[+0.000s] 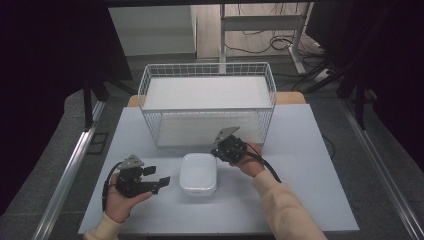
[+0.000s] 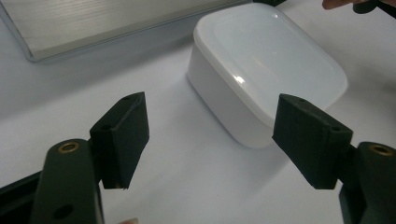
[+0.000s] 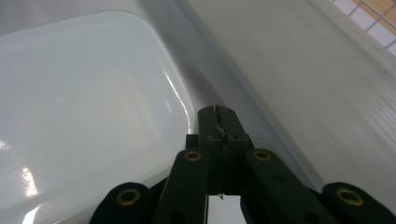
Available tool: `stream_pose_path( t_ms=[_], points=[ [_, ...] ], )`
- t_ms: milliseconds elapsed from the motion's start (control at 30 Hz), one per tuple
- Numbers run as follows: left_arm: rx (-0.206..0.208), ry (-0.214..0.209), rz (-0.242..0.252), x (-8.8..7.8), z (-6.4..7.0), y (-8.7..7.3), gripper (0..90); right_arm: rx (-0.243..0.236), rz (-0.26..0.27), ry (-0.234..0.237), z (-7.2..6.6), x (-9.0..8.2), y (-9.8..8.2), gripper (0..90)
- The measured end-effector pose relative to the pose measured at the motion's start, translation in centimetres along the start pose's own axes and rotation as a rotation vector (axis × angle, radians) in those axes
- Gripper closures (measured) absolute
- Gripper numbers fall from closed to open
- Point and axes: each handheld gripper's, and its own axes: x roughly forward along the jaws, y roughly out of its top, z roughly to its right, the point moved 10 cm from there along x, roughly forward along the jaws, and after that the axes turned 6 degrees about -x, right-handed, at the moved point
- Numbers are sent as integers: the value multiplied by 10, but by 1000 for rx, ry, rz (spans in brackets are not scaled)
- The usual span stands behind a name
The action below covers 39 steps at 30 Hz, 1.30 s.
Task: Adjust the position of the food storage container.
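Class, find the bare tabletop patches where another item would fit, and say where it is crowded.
Bare: the pale grey tabletop right of the right gripper, and left of the white wire basket. Crowded: around the white lidded plastic box, flanked by left gripper and basket.

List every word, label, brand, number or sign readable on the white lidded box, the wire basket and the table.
None: no readable text anywhere.
White rounded plastic box with lid: plain, no label.
White wire basket: no tag or lettering.
Pale grey table top: bare of print.
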Motion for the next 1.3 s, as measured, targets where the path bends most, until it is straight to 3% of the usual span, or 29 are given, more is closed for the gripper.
stream_pose_path(
  t_ms=[267, 433, 600, 733, 833, 900, 1000, 1067, 1133, 1200, 1300],
  points=[
    [-2, -2, 2, -1, 0, 0, 262, -39, 2, 30, -17, 5, 10, 899],
    [1, -1, 5, -2, -1, 1, 262, -26, -2, 13, -17, 4, 11, 899],
    [-6, -2, 7, -3, -2, 1, 262, 70, 48, -40, -11, -30, 10, 899],
    [-11, -1, 11, -3, -3, 2, 262, 144, 109, -40, -20, -57, 0, 898],
    [-13, -1, 16, -4, -1, 3, 261, 162, 148, -48, -28, -68, -9, 880],
    [-13, -3, 16, -4, 1, 3, 260, 191, 180, -51, -34, -75, -16, 797],
    [-17, -8, 18, -4, 3, 4, 257, 252, 236, -57, -40, -85, -22, 559],
    [-20, -9, 19, -5, 3, 4, 254, 269, 235, -57, -43, -88, -25, 410],
    [-30, -13, 21, -5, 1, 4, 250, 281, 254, -71, -45, -93, -27, 337],
    [-42, -19, 22, -6, 0, 4, 246, 338, 280, -33, -49, -95, -28, 292],
    [-59, -29, 23, -7, -2, 4, 240, 360, 280, -12, -52, -94, -28, 264]
  ],
)
